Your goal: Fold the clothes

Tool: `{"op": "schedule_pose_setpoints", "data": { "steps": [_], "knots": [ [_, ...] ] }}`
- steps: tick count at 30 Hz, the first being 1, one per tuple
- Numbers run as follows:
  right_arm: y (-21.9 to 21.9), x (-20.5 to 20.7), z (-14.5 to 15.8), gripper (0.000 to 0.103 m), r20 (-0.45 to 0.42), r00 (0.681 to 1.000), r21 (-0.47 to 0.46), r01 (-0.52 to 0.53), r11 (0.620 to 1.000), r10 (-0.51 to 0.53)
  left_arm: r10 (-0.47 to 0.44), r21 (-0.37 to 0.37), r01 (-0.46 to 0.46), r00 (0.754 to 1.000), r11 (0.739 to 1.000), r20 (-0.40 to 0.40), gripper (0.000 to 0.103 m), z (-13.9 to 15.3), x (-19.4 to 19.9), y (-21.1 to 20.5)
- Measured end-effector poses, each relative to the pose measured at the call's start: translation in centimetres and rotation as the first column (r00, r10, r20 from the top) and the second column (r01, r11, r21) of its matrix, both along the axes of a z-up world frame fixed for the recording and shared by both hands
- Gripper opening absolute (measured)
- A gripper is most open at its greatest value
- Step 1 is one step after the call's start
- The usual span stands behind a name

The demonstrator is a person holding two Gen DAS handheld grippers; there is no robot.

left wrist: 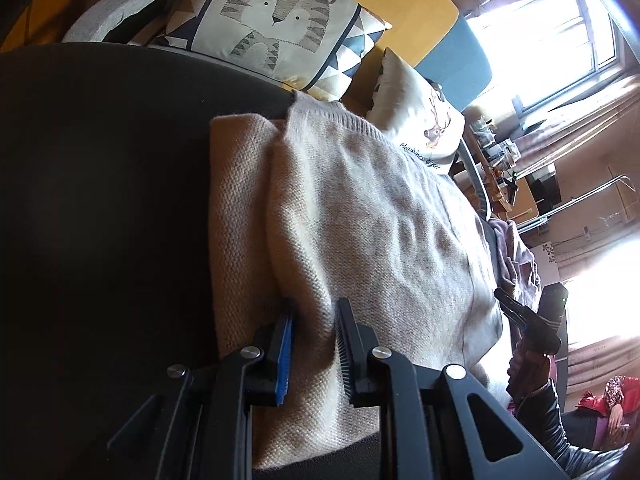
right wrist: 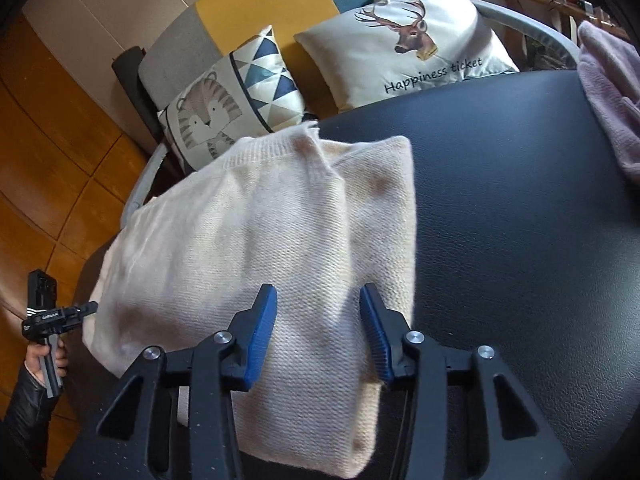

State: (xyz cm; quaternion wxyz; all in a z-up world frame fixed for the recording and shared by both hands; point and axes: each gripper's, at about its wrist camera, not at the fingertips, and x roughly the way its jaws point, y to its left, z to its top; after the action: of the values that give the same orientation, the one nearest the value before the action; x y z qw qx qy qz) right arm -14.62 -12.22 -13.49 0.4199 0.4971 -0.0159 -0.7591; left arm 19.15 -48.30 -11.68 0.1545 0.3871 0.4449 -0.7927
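Risking a lopsided fold: left gripper (left wrist: 314, 344) jaws pinch the beige sweater (left wrist: 360, 216); right gripper (right wrist: 318, 334) jaws straddle it, unclamped.

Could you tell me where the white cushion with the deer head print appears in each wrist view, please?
Left wrist view: the white deer cushion sits upper right of centre, beyond the far end of the beige knitted sweater.
Right wrist view: it is at the top, right of centre, behind the black table.
Shared landmark: the tiger-print cushion.
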Motion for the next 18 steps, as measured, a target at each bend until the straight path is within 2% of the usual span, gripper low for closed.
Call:
{"op": "schedule_pose_setpoints", "data": {
  "steps": [4,9,12,14,15,16,18],
  "knots": [
    [-0.3,0.5,-0.4,0.047,0.031,0.999,-0.028,-0.016,0.999,0.017,0.003,0.012,-0.003,1.000,1.000,-0.001,0.019,-0.3,-0.3,0.1],
    [-1.2,2.2,-0.1,0.047,0.041,0.994,-0.078,-0.098,0.992,0.102,-0.056,0.004,0.056,0.998,0.998,-0.017,0.019,0.2,-1.3,0.7],
    [-1.4,1.8,-0.8,0.047,0.051,0.994,-0.063,-0.093,0.994,0.096,-0.061,0.006,0.061,0.998,0.998,0.006,0.019,-0.2,-1.8,0.6],
    [-1.4,1.1,-1.5,0.046,0.086,0.992,-0.089,-0.082,0.993,0.090,-0.060,0.013,0.059,0.998,0.998,0.005,0.019,-0.4,-1.9,0.5],
    [-1.4,1.0,-1.6,0.038,0.092,0.992,-0.096,-0.080,0.992,0.089,-0.059,0.017,0.059,0.998,0.998,0.000,0.019,-0.5,-1.9,0.4],
    [-1.4,1.0,-1.7,0.022,0.092,0.992,-0.091,-0.080,0.993,0.089,-0.058,0.020,0.058,0.998,0.998,-0.004,0.018,-0.6,-1.9,0.4],
    [-1.1,1.4,-1.6,0.014,0.093,0.990,-0.091,-0.098,0.991,0.107,-0.065,0.020,0.065,0.998,0.998,-0.016,0.016,-0.6,-1.7,0.5]
  ]
}}
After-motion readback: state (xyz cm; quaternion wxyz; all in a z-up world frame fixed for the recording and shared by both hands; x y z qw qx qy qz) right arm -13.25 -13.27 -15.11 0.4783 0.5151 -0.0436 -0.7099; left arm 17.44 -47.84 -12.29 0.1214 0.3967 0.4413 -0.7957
